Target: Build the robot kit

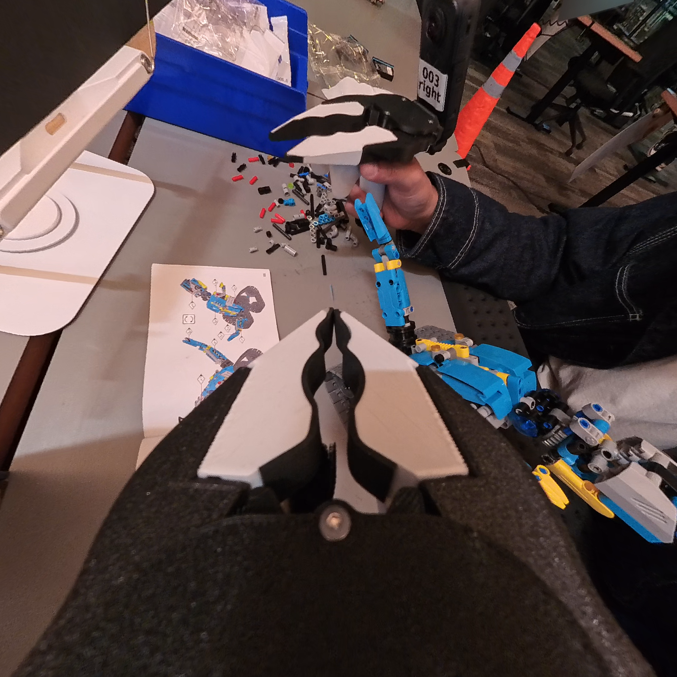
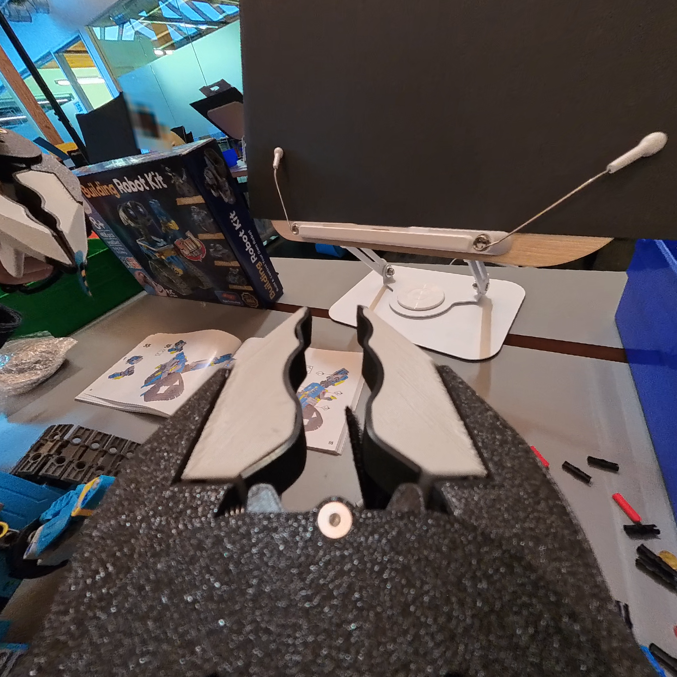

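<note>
Up close, the left gripper [image 1: 332,311] hovers with its fingers pressed together, empty, above the instruction booklet [image 1: 208,329] and just beside the blue brick-built robot model [image 1: 483,373]. That model lies along the table's [image 1: 91,421] near edge, its jointed arm [image 1: 392,289] pointing away toward the loose small parts [image 1: 304,212]. It looks light, rigid, snap-fragile; the chunky body seems the safest hold. The right gripper [image 2: 333,318] hangs narrowly parted, empty.
</note>
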`<state>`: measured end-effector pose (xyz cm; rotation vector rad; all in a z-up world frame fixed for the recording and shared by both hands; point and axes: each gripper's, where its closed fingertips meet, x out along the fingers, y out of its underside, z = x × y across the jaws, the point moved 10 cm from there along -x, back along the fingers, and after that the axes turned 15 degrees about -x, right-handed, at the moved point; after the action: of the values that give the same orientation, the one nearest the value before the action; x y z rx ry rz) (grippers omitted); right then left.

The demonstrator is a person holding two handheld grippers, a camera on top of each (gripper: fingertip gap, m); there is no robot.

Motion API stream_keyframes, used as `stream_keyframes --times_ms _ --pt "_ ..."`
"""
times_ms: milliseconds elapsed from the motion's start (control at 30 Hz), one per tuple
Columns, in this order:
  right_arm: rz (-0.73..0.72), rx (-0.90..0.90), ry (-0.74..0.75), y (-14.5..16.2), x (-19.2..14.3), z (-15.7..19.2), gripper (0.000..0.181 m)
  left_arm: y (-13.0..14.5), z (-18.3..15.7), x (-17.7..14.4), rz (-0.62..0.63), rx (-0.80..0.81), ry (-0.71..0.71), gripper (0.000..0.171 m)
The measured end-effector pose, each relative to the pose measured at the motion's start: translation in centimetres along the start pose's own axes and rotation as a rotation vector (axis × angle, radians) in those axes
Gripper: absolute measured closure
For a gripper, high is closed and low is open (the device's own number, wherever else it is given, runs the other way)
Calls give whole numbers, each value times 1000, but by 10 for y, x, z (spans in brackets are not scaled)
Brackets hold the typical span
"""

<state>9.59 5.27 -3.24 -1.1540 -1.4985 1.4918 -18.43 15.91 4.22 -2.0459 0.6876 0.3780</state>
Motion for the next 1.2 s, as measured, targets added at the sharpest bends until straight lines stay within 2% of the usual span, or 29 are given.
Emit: stream_keyframes --times_ms 267,400,467,533,633,733,900,1200 --pt "2 -5 2 0 0 0 158 -1 -1 -1 -9 2 10 171" --pt "-6 -3 -4 0 0 0 158 -6 -3 1 -69 -28 129 171" --pt "-58 16 -31 -5 -4 0 157 -12 -5 5 -154 -32 225 171" --pt "-195 79 -115 -18 -14 1 155 -19 -8 11 -257 -46 340 171" --pt "-447 174 -342 -48 -37 14 155 -26 -16 19 -453 -53 519 171" --pt "-473 159 -512 -63 -41 37 151 -27 -22 27 -544 -94 630 171" --pt "-448 140 -474 -64 -38 42 154 -28 -23 18 -613 -105 654 171" --pt "-453 187 -411 -60 -41 27 157 -27 -23 24 -570 -111 646 171"
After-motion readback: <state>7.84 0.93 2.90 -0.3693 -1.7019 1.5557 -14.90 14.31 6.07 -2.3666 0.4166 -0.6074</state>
